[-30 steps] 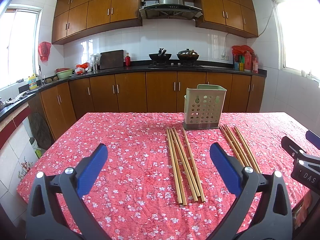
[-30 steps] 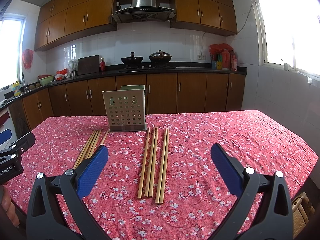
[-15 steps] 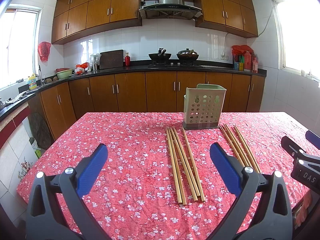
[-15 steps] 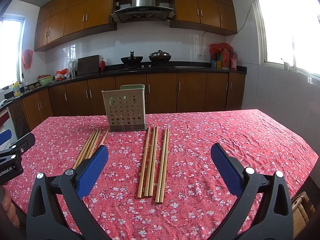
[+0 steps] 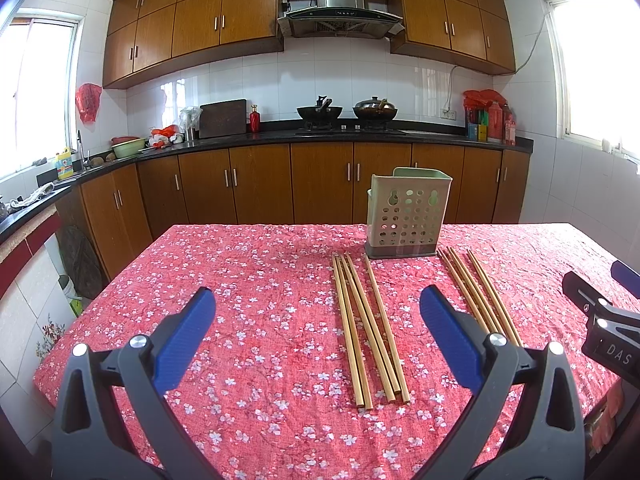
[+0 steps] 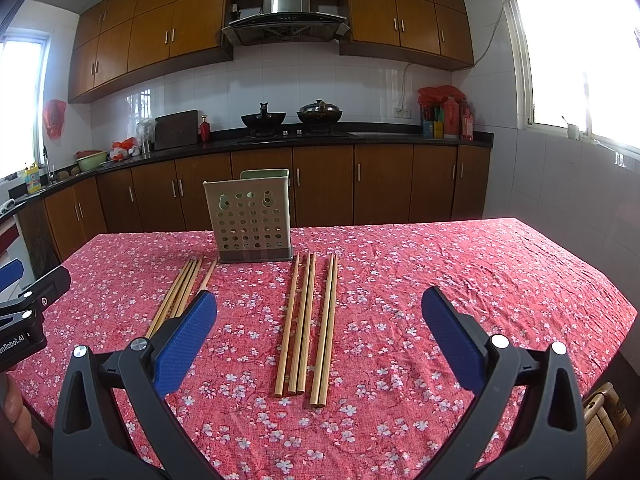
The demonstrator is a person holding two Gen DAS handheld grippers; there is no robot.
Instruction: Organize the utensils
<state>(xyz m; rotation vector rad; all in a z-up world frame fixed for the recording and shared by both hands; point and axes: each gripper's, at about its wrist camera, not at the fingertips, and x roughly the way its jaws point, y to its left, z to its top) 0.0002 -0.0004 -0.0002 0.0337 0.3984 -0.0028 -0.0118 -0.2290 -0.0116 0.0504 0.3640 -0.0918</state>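
Nothing has shifted since the earlier frames: both tongs hover where they were, and every chopstick lies as before. The left tongs (image 5: pixel 318 326) hang low over the near edge of the worktop (image 5: pixel 240 280), spread wide and gripping nothing. The right tongs (image 6: pixel 320 328) match them, wide apart and bare. The left bundle of chopsticks (image 5: pixel 370 328) lies before the left tongs; the right bundle (image 6: pixel 306 324) lies between the right tongs' blue pads (image 6: pixel 186 340). The perforated holder (image 5: pixel 406 218) stands upright just beyond both bundles. Only the right view shows a wicker object (image 6: pixel 604 420) past the worktop's corner.
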